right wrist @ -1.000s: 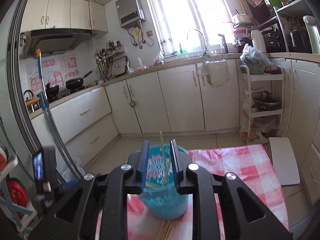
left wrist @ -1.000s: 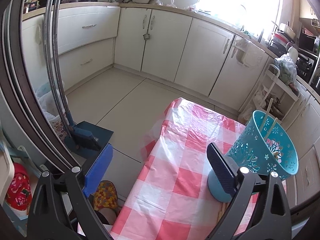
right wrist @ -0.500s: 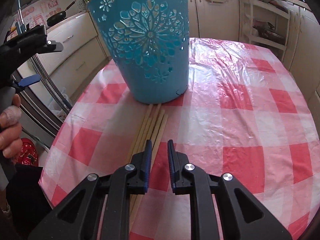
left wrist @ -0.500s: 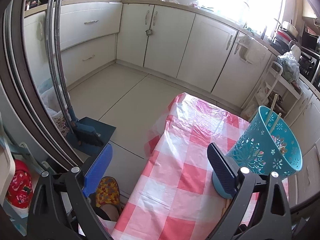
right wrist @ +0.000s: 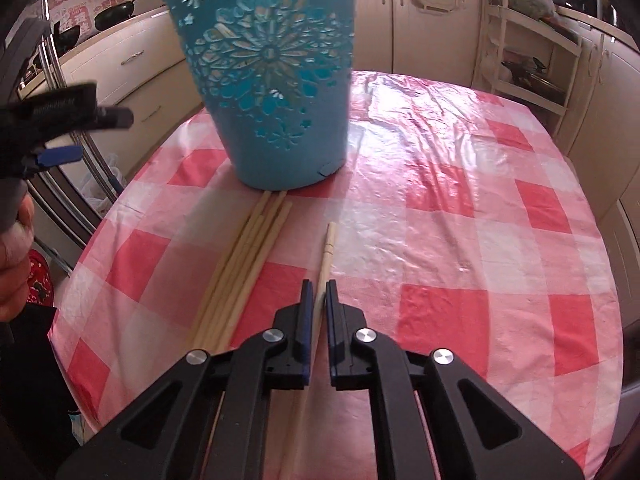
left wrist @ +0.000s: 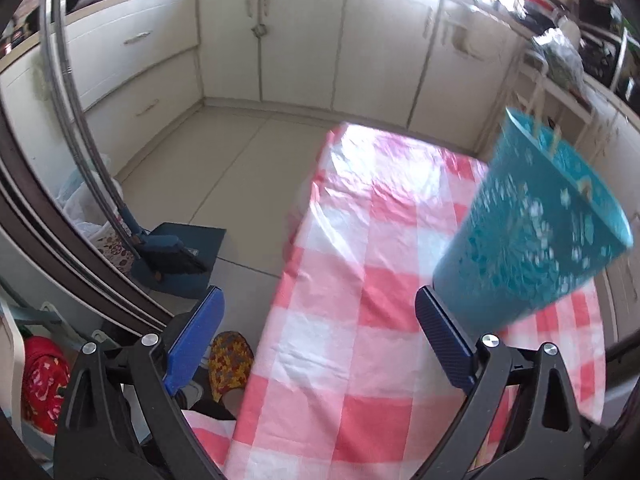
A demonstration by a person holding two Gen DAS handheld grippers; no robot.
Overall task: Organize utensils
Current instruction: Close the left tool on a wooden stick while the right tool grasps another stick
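A blue cut-out utensil holder (right wrist: 272, 80) stands on the red-and-white checked tablecloth (right wrist: 480, 240), with chopsticks visible through its holes. Several loose chopsticks (right wrist: 244, 264) lie bundled in front of it. One chopstick (right wrist: 327, 252) lies apart to their right, and my right gripper (right wrist: 316, 292) has its jaws closing tight on that stick's near part. In the left wrist view the holder (left wrist: 532, 232) is blurred at the right. My left gripper (left wrist: 318, 298) is wide open with nothing in it, its right finger close beside the holder's base. The right wrist view also shows the left gripper (right wrist: 60, 120) at the table's left edge.
A person's hand (right wrist: 12, 248) holds the left gripper. The table edge drops to the floor at left, where a dustpan and brush (left wrist: 176, 256) and a patterned slipper (left wrist: 230, 364) lie. A white shelf rack (right wrist: 532, 60) and cream cabinets (left wrist: 300, 40) stand behind the table.
My right gripper came down from above the holder to the tabletop and closed on a single chopstick. My left gripper sank a little and rolled; the holder looms larger beside it.
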